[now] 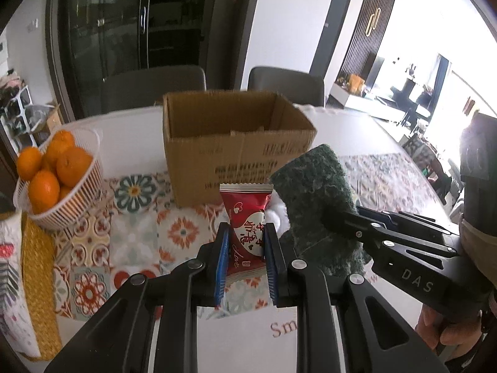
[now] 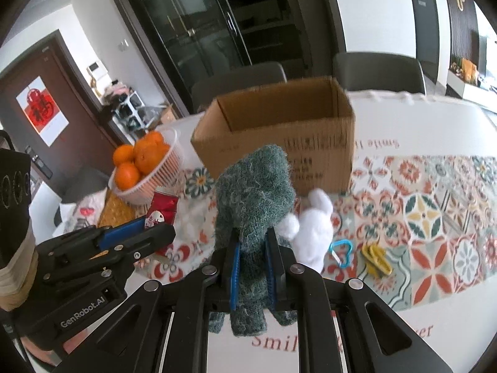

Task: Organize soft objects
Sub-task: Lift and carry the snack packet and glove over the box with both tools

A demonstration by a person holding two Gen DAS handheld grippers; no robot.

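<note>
1. Left wrist view first: left gripper (image 1: 245, 245) pinches a red snack packet (image 1: 247, 227) between its blue pads; packet stands upright, clear of the patterned tablecloth (image 1: 130, 236).
2. Same view: open cardboard box (image 1: 230, 143) sits on the table beyond the packet, two grey chairs (image 1: 155, 87) behind it.
3. Same view: white basket of oranges (image 1: 59, 174) stands left of the box, apart from it; a woven yellow mat (image 1: 37, 279) lies at the left edge.
4. Same view: right gripper (image 1: 332, 220) enters from the right, clamped on a dark green knitted soft item (image 1: 316, 199), which hangs just right of the packet. A white plush shape (image 1: 275, 214) shows between the two.
5. Right wrist view: right gripper (image 2: 253, 267) has its jaws pressed onto the green knitted item (image 2: 254, 205), which rises above the pads and hangs below them.
6. Same view: white plush toy (image 2: 313, 230) sits on the tablecloth just right of the green item, in front of the box (image 2: 279, 133).
7. Same view: blue clip (image 2: 341, 251) and yellow clip (image 2: 377, 258) lie on the cloth to the right of the plush, close together.
8. Same view: left gripper (image 2: 146, 230) at left holds the red packet (image 2: 163, 211); orange basket (image 2: 146, 168) behind it.
</note>
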